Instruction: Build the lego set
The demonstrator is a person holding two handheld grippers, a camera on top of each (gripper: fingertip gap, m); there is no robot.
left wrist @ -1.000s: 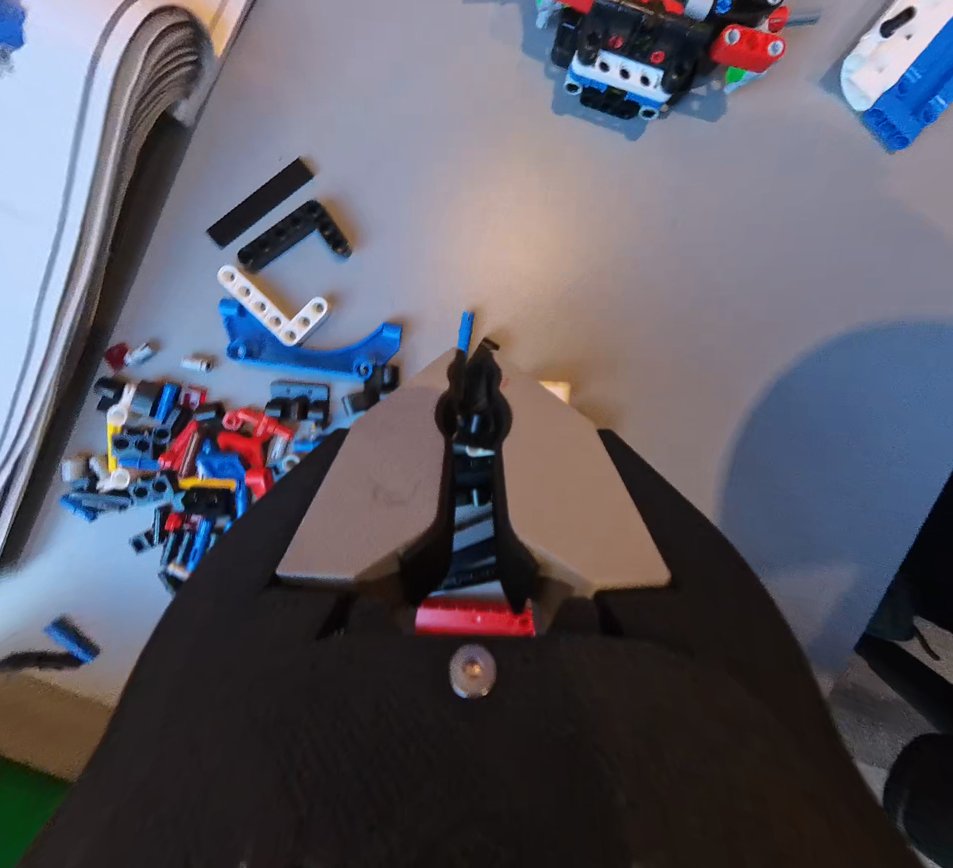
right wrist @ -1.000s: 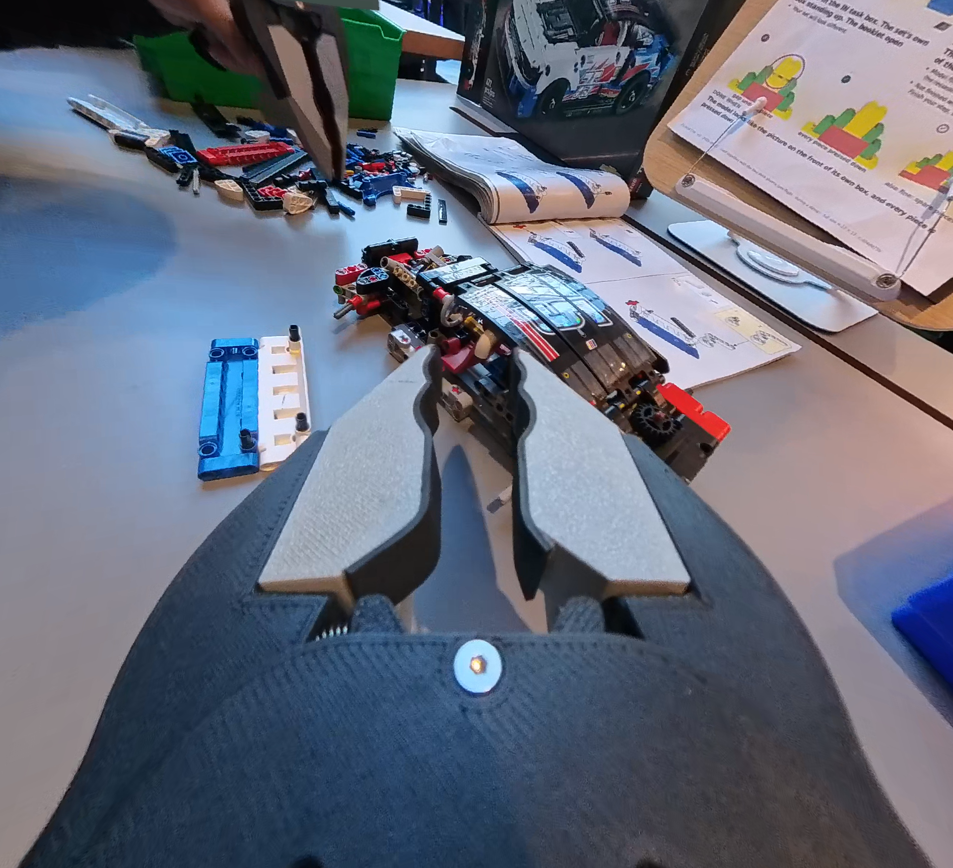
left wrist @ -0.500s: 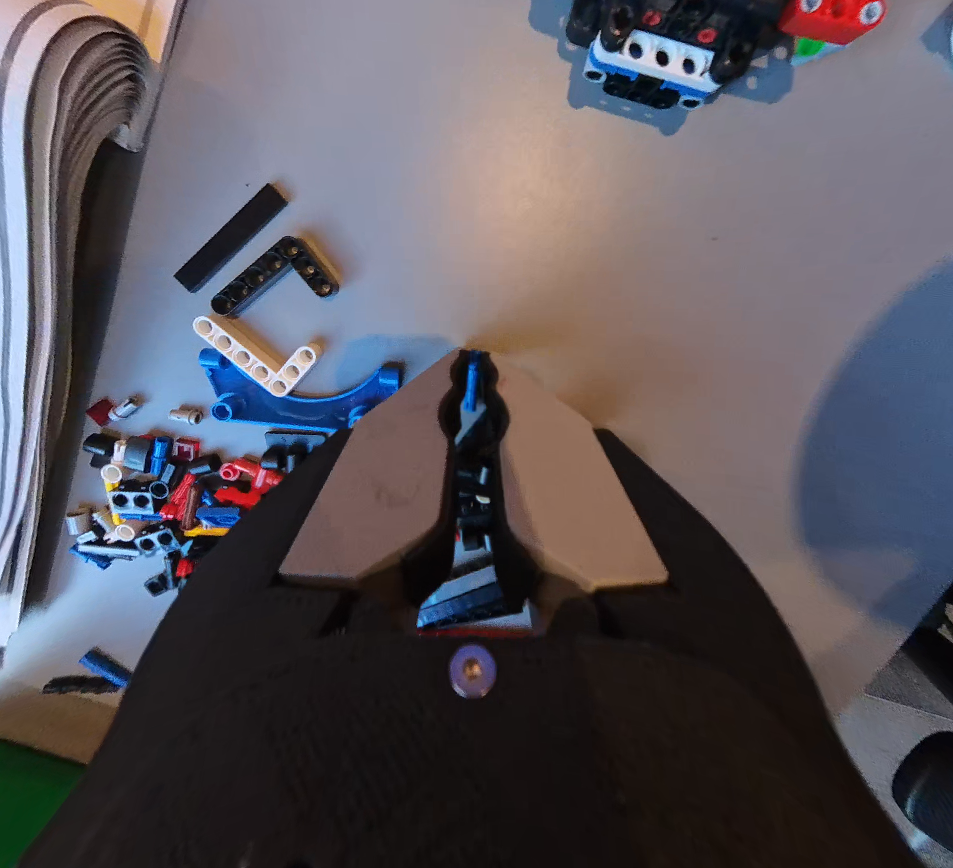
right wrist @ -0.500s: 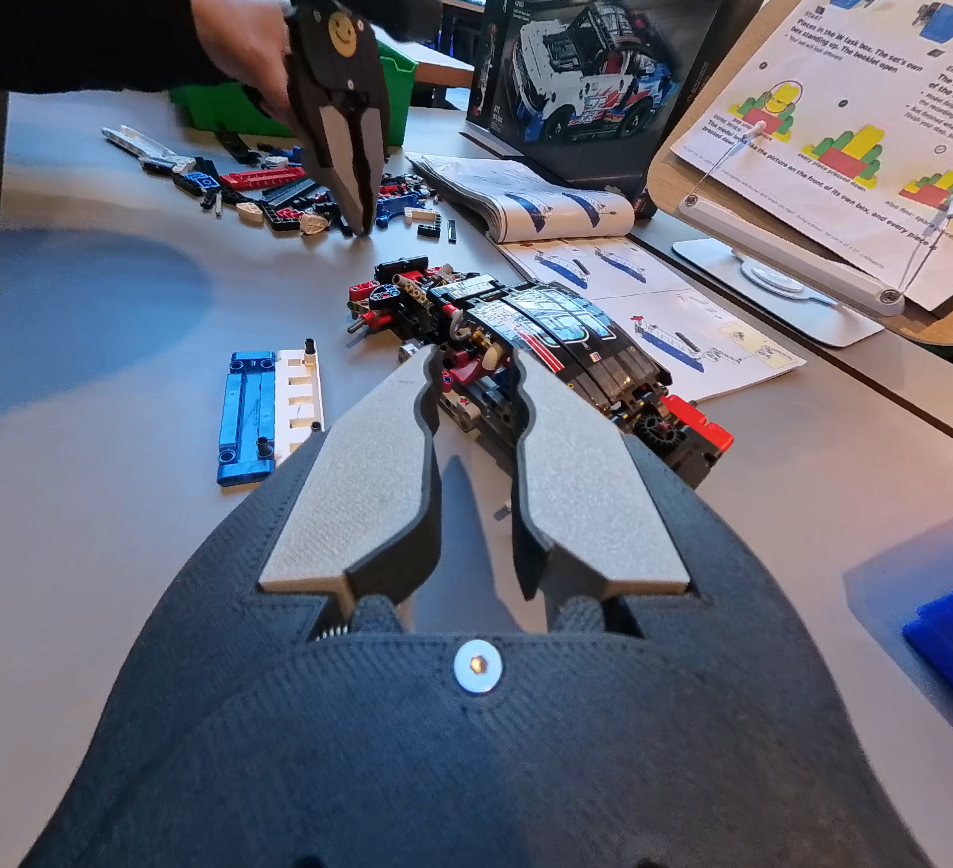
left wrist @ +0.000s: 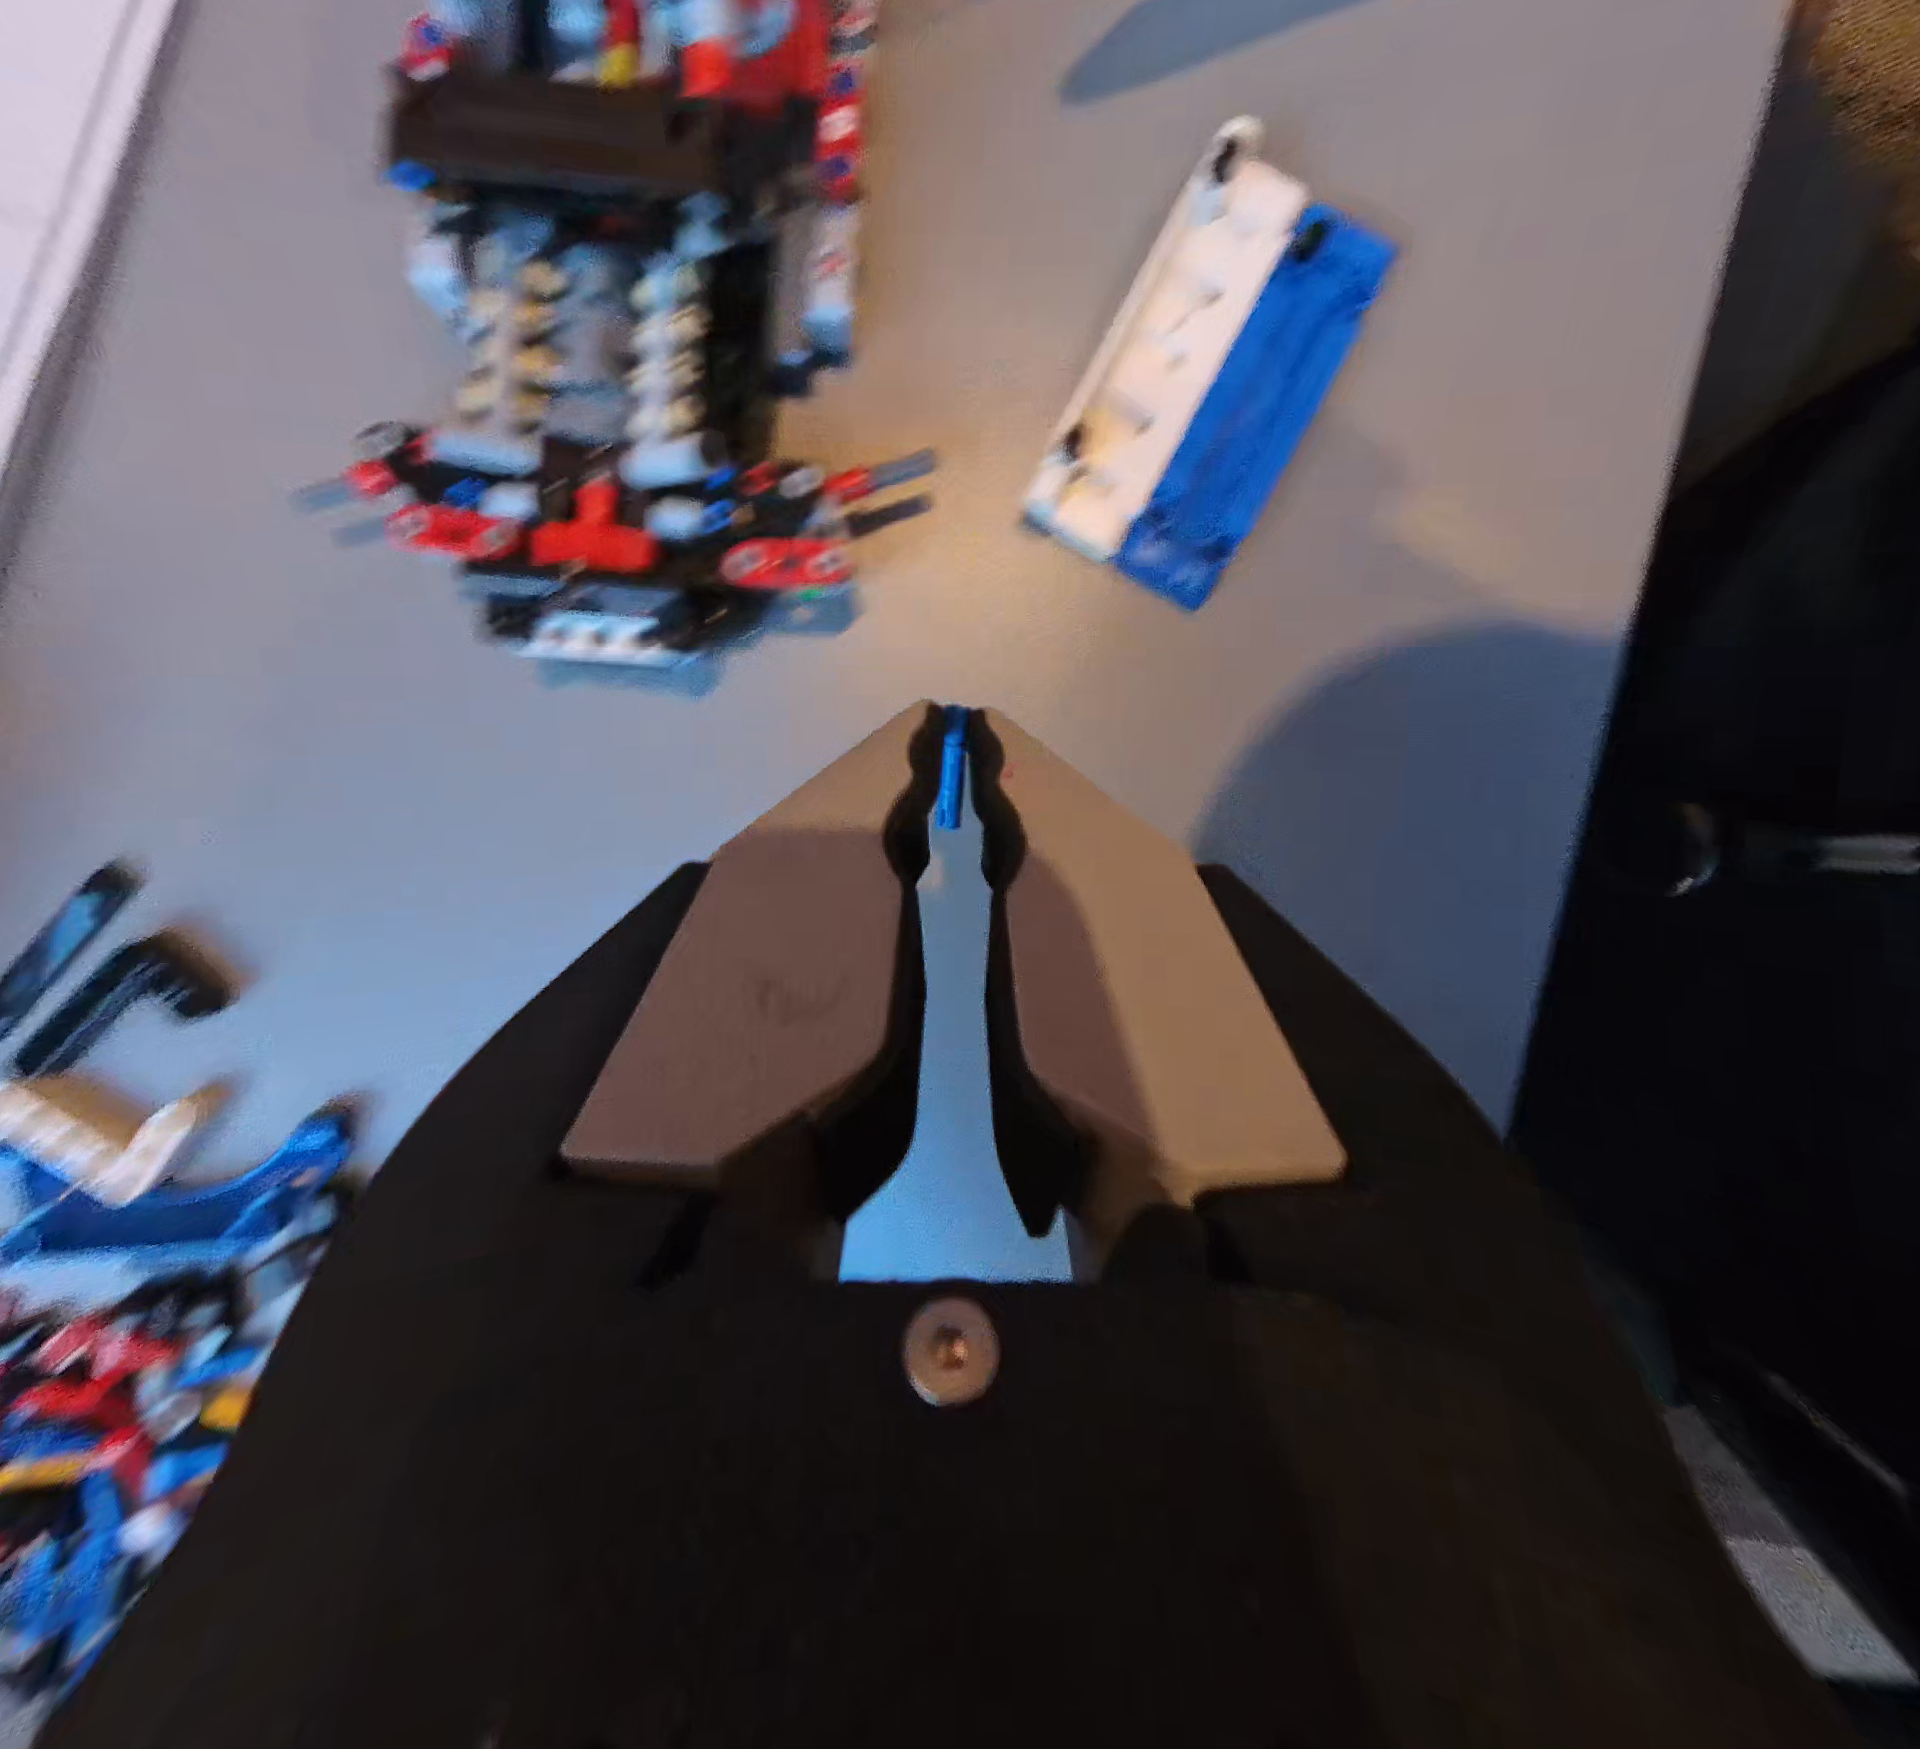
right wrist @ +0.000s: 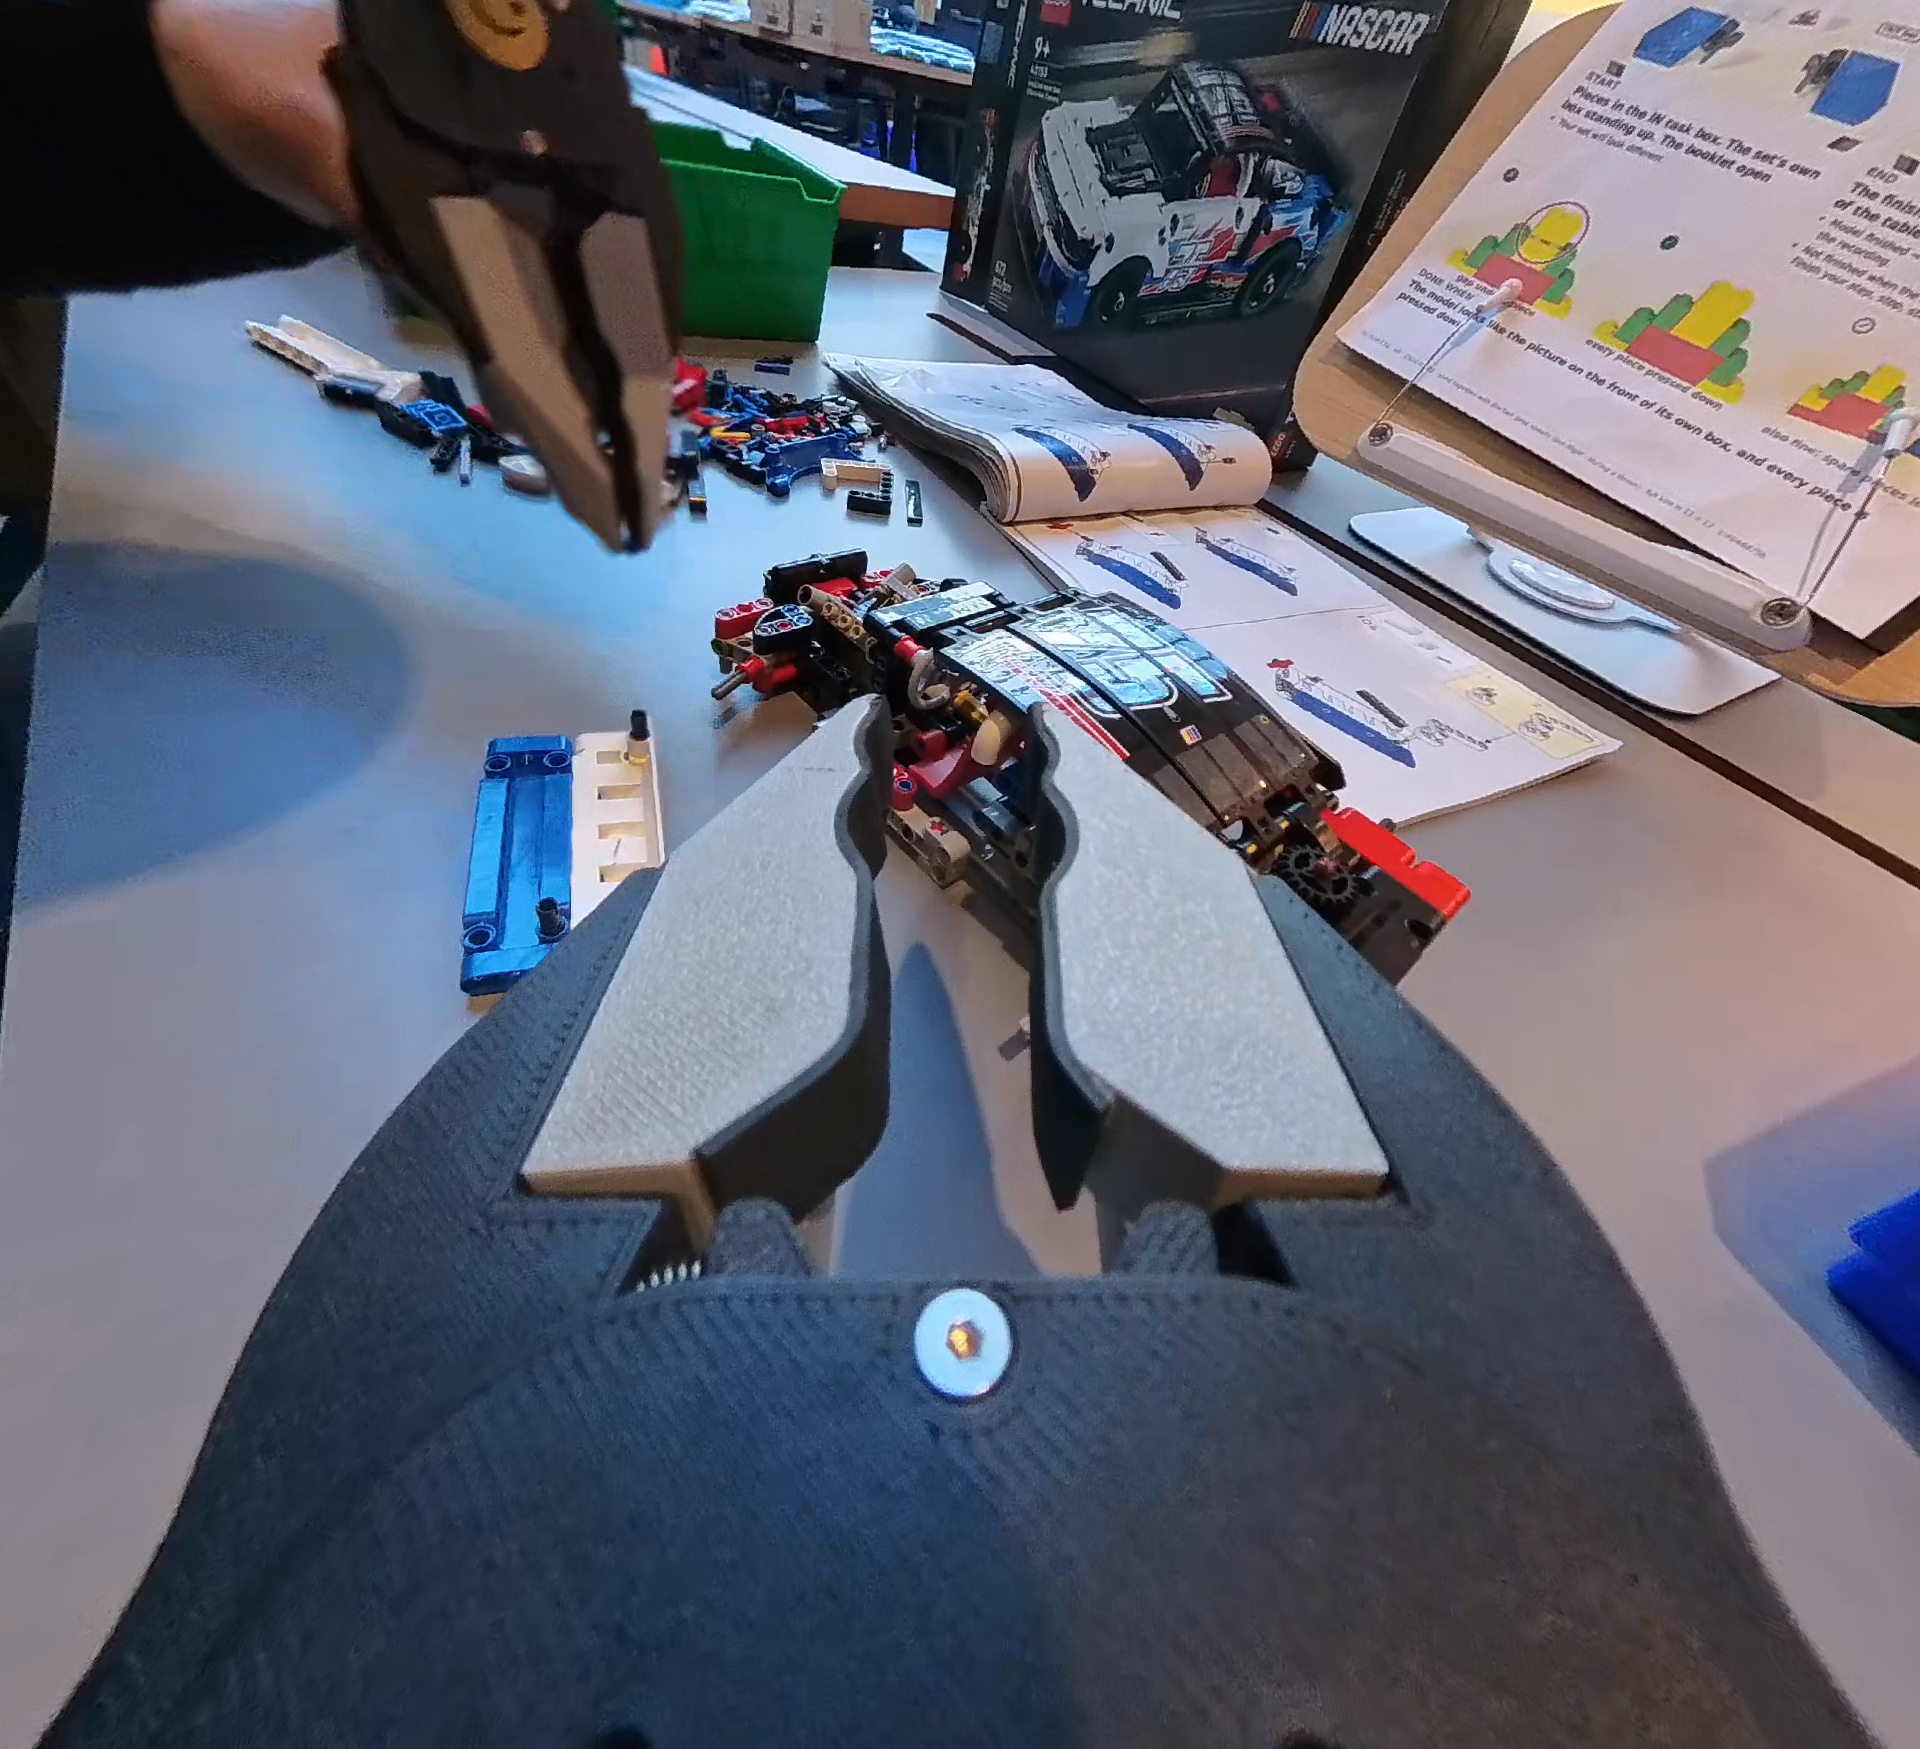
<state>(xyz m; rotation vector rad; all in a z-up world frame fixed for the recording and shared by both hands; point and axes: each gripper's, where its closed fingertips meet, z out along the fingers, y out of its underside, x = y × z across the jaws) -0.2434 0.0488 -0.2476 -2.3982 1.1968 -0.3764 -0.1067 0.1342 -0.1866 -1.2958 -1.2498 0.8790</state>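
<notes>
A grey table in a workshop room carries everything; a set box stands at its far side and an open instruction booklet lies before it.

The left gripper is high above the table, and its jaws are pressed together on a small blue pin. The pin lies along the fingers and its free end points forward, toward the model. The view is blurred, so I cannot tell more of its shape. The right gripper has its jaws apart and carries nothing; it stays low just beside the half-built car, not touching it as far as I can see.

The car has its long axis slanted across the table, with the red end toward the right gripper and the open frame with axles at the far end. Its dark printed body panels are already on; I see no wheels. A blue and white panel assembly lies apart on the left, not yet joined. A pile of loose pieces is still near the green bin. So I judge that much work is left.
</notes>
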